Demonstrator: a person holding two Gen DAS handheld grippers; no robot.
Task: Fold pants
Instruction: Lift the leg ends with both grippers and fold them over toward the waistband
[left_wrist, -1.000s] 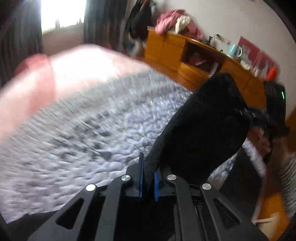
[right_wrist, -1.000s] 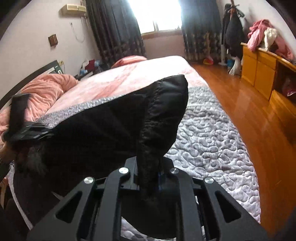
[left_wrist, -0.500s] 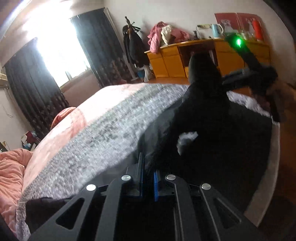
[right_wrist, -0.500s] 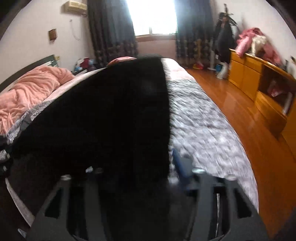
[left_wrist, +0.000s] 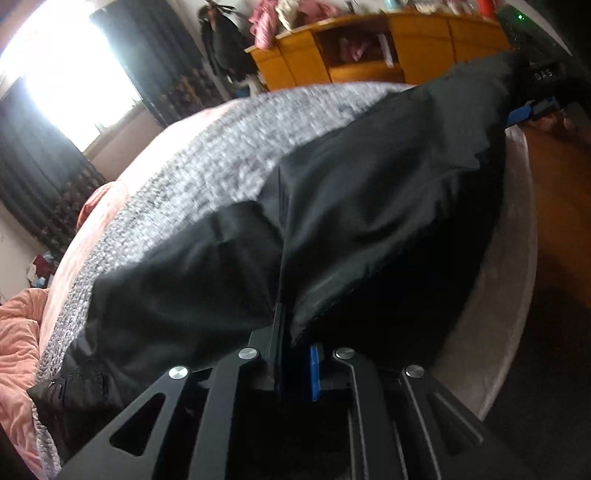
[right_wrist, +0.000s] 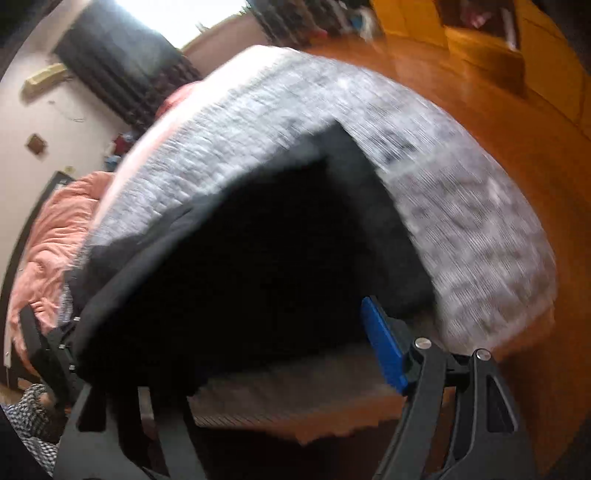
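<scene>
Black and faintly glossy, the pants (left_wrist: 369, 192) lie spread on the grey quilted bedspread (left_wrist: 229, 147) ahead of both our tongs, one layer already brought over another so that a folded edge runs up the middle from the left gripper (left_wrist: 295, 363). That tool's fingers are pressed together on a narrow pleat of the cloth right at their tips, so we have this corner pinned. The right gripper (right_wrist: 240, 350) has just been opening; its fingers stand spread, with the dark bulk of the garment sagging between them, and only the blue pad (right_wrist: 382, 347) on one side shows clear of the cloth. We judge the first fold as laid down but not finished: the left hold is yet to be let go, the surface bulges and creases instead of lying flat, and at least one more fold looks to remain. Beyond the fabric, a pink blanket (right_wrist: 51, 243) sits far left of our right tool.
</scene>
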